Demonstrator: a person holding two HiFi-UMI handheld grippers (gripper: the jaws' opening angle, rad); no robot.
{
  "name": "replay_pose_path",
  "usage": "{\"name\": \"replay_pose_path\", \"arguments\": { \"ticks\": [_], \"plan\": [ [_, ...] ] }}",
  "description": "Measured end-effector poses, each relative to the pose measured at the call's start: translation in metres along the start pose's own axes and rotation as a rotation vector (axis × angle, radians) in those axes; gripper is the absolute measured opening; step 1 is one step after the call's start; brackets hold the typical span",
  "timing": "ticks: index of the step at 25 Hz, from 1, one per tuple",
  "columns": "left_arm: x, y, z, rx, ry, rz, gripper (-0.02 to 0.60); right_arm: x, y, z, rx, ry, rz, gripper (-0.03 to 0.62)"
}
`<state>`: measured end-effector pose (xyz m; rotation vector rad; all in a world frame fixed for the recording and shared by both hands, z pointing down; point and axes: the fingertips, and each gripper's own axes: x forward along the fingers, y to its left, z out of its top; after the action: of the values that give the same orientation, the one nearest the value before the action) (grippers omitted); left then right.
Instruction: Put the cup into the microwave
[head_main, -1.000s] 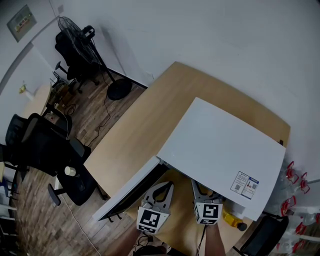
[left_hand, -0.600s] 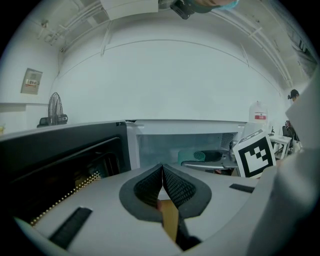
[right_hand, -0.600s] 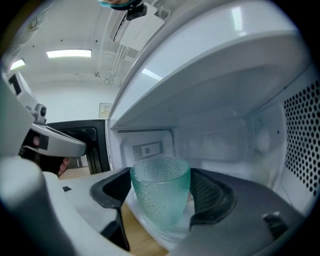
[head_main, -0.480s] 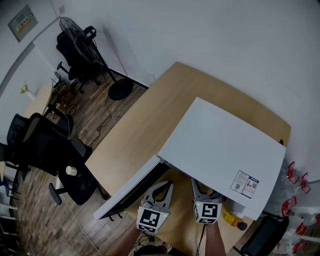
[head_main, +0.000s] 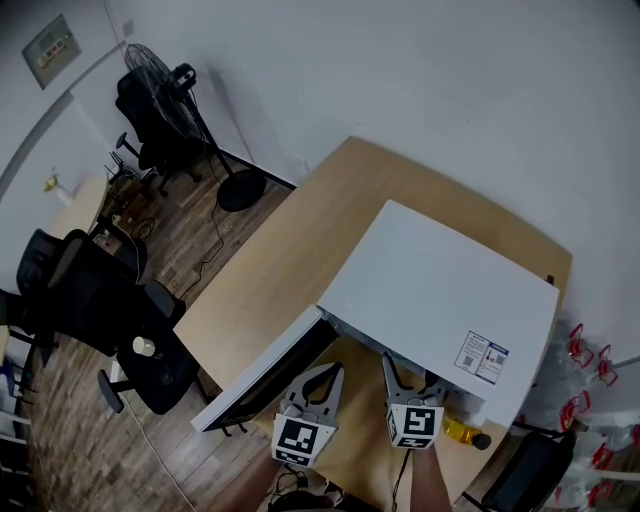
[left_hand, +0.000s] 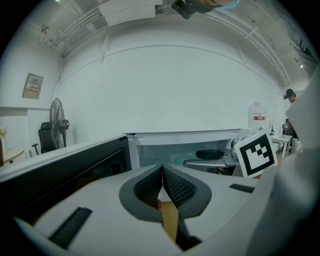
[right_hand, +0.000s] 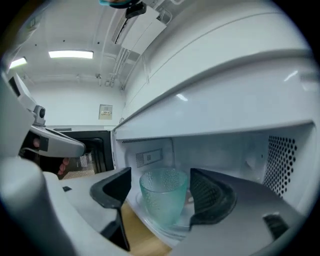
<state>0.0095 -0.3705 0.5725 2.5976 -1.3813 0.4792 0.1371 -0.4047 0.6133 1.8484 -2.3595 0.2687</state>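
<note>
The cup (right_hand: 164, 196), a translucent pale green glass with a dimpled texture, stood upright on the glass turntable (right_hand: 176, 230) inside the white microwave (head_main: 440, 290). The right tool (right_hand: 160, 181) reached level into the cavity, jaws spread wide on either side of the cup, with a gap showing beside the cup. The left tool (left_hand: 162, 172) hovered by the open door (head_main: 265, 375), clenched on nothing, above the wooden surface (head_main: 300, 250).

Head view overhead, tool views near microwave (head_main: 440, 290)
</note>
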Motion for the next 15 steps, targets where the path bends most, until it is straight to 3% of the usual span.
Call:
{"name": "replay_pose_path", "arguments": {
  "ticks": [15],
  "plan": [
    [-0.057, -0.028, 0.026, 0.037, -0.068, -0.011, 0.023, -0.067, 0.018, 0.029, -0.005, -0.025, 0.006, 0.350]
  ]
}}
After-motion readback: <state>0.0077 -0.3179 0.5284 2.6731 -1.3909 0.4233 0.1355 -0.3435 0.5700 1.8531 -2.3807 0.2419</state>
